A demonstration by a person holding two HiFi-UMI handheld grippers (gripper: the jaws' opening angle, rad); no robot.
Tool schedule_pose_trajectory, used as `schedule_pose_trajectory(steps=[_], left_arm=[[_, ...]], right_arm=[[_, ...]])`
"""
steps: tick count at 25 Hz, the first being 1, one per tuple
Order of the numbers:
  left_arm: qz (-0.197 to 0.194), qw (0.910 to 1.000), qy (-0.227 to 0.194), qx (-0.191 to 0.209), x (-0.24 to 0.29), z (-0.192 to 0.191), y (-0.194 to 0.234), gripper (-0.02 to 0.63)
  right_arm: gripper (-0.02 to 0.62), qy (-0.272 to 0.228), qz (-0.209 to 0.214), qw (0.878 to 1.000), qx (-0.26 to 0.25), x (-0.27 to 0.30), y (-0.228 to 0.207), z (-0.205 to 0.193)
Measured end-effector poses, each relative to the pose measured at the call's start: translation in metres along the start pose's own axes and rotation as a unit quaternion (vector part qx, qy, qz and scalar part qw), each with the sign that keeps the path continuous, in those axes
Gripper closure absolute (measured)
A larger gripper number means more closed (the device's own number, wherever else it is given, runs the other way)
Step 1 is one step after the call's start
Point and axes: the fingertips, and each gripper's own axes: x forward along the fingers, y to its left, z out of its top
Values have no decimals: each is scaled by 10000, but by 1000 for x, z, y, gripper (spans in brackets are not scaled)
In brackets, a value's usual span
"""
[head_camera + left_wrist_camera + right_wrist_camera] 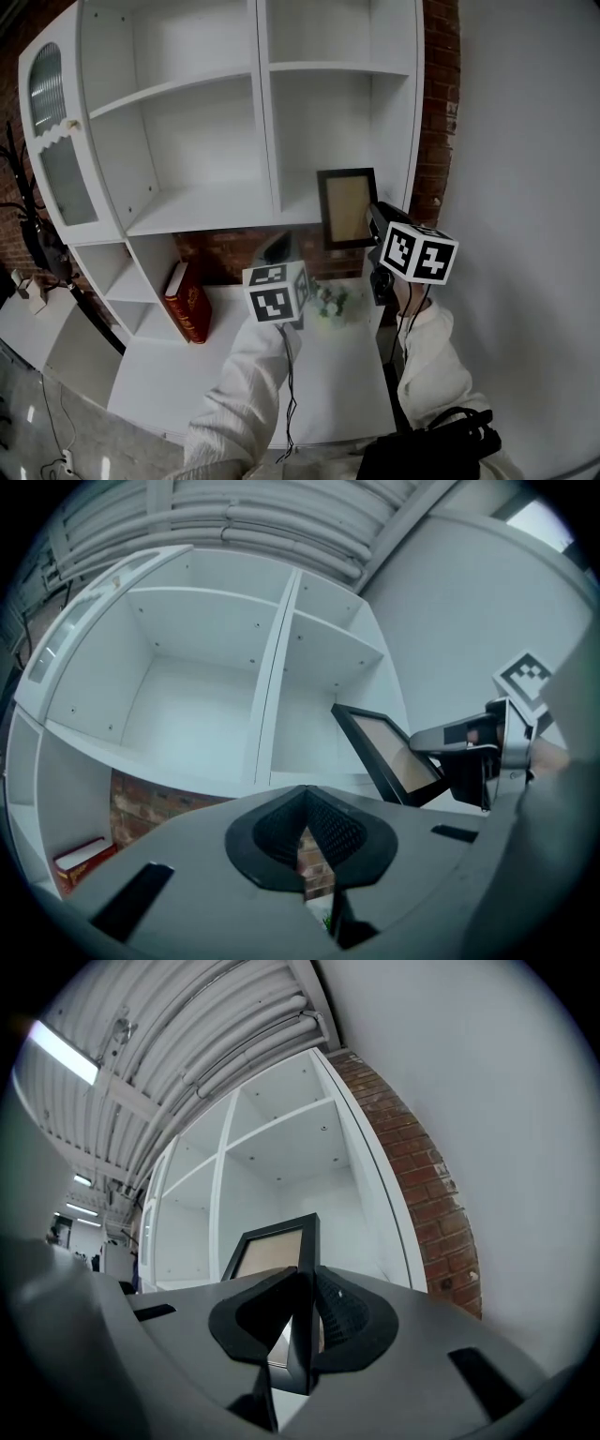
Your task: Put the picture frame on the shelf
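Looking down from the head view, the right gripper [377, 223] holds the black-rimmed, tan-faced picture frame [347, 206] upright in front of the white shelf unit's [202, 208] lower right bay. The left gripper [278, 246] hangs nearby over the white counter [234, 375]. Left gripper view: jaws together, nothing between them. Right gripper view: jaws clamped on the frame's right edge.

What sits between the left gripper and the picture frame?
Nothing. The left gripper view shows only open air between the left gripper and the picture frame, with the white shelf behind.
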Motion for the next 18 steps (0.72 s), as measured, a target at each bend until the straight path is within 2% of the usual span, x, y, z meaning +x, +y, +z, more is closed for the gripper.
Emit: schedule_pose_trajectory(steps=[6,12,18], left_arm=[[64,9997,-69,222,16,15,8,598],[64,9992,-144,363,35,36,12,598],[85,9987,-169,477,46,40,11,598]], right_arm=[[520,-47,63,9999,-113,31,3,21],[522,123,103,9996,-210,66,1,32],[522,400,91,9988,-276,96,2,33]])
